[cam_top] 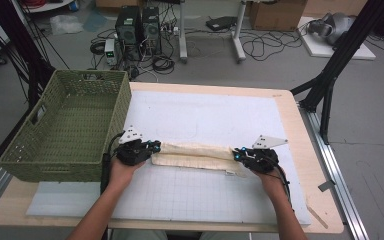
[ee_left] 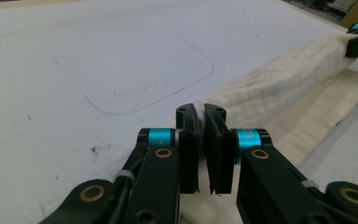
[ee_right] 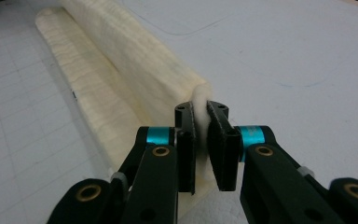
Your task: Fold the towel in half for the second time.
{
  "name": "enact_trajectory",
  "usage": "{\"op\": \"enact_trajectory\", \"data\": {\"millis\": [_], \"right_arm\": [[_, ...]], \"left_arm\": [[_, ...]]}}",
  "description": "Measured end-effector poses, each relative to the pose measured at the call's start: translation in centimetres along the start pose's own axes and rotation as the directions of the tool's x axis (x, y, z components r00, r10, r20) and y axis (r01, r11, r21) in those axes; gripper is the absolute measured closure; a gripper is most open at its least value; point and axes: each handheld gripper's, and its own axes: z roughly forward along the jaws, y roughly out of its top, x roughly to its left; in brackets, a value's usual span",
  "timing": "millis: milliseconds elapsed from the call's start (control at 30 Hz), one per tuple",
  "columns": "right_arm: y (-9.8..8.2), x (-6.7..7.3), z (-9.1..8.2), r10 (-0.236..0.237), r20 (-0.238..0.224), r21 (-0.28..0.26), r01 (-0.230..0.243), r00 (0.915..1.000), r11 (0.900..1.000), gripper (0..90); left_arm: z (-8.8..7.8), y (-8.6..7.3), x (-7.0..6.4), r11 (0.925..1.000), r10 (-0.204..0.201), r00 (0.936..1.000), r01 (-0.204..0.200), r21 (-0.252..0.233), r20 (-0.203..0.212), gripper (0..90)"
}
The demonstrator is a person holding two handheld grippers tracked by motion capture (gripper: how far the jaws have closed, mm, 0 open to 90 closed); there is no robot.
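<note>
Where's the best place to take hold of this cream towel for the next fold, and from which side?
Grip the cream towel at its two short ends, on the raised folded edge, coming in from either end along its length. It lies as a long narrow strip, so end grips keep it taut. The left gripper and right gripper already pinch there.

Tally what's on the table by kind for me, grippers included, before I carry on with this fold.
Cream towel, partly folded, pinched at both ends: 1
Green woven basket: 1
White mat covering the table: 1
Handheld grippers: 2, the left gripper and the right gripper, each shut on a towel end
Total: 5
</note>
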Motion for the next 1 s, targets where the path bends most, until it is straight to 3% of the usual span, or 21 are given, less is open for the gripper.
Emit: {"op": "enact_trajectory", "data": {"millis": [433,467,567,700,833,1000], "right_arm": [[-0.5,1.0,-0.4,-0.036,-0.001,0.035,0.037,0.9993,0.999,81.9],[-0.6,1.2,-0.4,-0.037,-0.003,0.038,0.037,0.9993,0.999,81.8],[-0.7,1.6,-0.4,-0.064,0.002,0.056,0.064,0.9979,0.996,81.5],[-0.8,1.8,-0.5,-0.067,0.004,0.064,0.067,0.9977,0.996,81.3],[-1.0,1.9,-0.6,-0.070,0.005,0.071,0.070,0.9975,0.995,80.9],[-1.0,2.2,-1.0,-0.073,0.010,0.072,0.072,0.9973,0.995,77.0]], "left_arm": [[-0.4,-1.4,-0.4,0.9995,0.009,0.9999,-0.008,0.031,-0.010,81.2],[-0.5,-1.4,-0.5,0.9994,0.012,0.9997,-0.011,0.034,-0.022,77.8],[-0.9,-1.1,-0.7,0.9997,-0.015,0.9984,0.016,0.021,-0.055,54.2],[-1.8,0.1,-1.2,0.9980,-0.032,0.9979,0.029,-0.057,-0.057,47.1],[-1.3,0.3,-1.2,0.9982,-0.036,0.9992,0.036,-0.049,-0.015,53.2],[0.1,-0.7,-1.3,0.9979,-0.011,0.9998,0.010,0.064,0.016,70.5]]}}
